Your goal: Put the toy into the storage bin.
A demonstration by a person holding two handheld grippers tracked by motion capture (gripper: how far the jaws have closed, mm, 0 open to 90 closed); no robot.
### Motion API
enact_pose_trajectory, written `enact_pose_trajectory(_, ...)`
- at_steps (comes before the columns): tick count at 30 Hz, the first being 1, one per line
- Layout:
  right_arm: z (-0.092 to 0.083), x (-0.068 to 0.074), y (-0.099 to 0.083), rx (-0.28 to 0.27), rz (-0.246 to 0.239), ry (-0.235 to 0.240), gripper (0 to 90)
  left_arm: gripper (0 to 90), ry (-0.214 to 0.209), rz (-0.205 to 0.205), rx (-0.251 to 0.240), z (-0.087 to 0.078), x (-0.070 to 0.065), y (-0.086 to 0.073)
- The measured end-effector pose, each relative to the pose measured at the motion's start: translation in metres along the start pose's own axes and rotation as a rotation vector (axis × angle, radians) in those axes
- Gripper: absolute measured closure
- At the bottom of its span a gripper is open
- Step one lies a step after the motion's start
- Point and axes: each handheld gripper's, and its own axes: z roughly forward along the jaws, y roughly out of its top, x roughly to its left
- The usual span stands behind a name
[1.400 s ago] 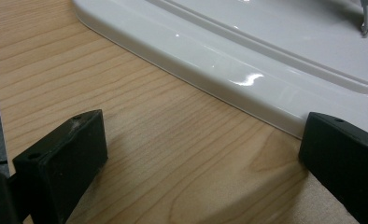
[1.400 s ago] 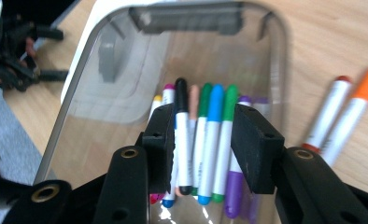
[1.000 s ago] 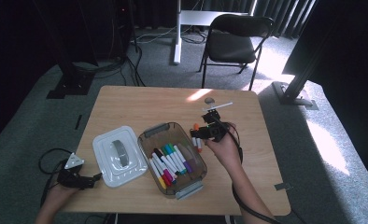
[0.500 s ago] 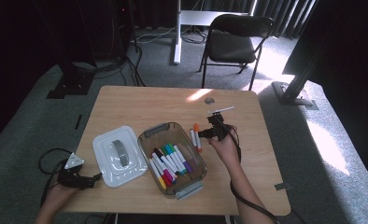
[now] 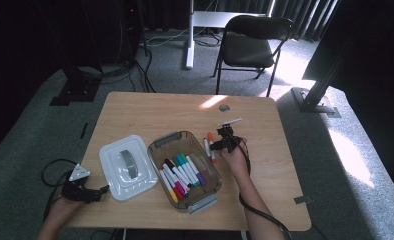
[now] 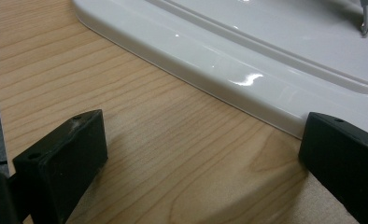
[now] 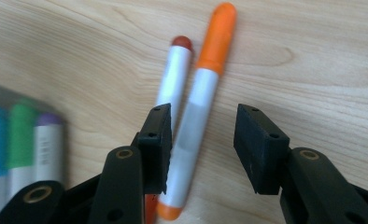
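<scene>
A light wooden table [image 5: 150, 112] stands on grey carpet. On it lie a white lid [image 5: 126, 167] near the left edge, a clear box [image 5: 185, 170] of markers just beside it, and two loose markers, one orange-capped [image 7: 198, 105] and one red-capped [image 7: 172, 77], side by side right of the box.

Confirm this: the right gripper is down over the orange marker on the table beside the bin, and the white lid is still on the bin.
One thing is wrong. The white lid is off the bin, lying on the table to its left, as the high view shows. The rest holds: the right gripper is down over the orange marker, jaws either side of it, beside the bin.
</scene>
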Motion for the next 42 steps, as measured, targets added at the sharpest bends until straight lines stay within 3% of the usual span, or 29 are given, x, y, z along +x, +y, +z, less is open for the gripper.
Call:
enact_pose_trajectory(5,0.004,-0.005,-0.003,0.018,0.005,-0.008,56.3,1.7,0.000,0.000,0.000,0.000,0.000,0.000)
enact_pose_trajectory(7,0.003,-0.009,-0.004,0.020,0.014,-0.030,57.3,1.7,0.000,0.000,0.000,0.000,0.000,0.000)
enact_pose_trajectory(14,-0.005,-0.021,-0.002,0.009,0.029,-0.035,58.2,1.7,0.000,0.000,0.000,0.000,0.000,0.000)
enact_pose_trajectory(24,0.002,-0.024,-0.002,0.028,0.018,-0.057,62.6,1.6,0.000,0.000,0.000,0.000,0.000,0.000)
enact_pose_trajectory(33,0.002,-0.019,-0.002,0.035,0.007,-0.134,71.5,1.7,0.000,0.000,0.000,0.000,0.000,0.000)
enact_pose_trajectory(42,0.001,-0.020,-0.002,0.045,0.071,-0.093,76.5,1.7,0.000,0.000,0.000,0.000,0.000,0.000)
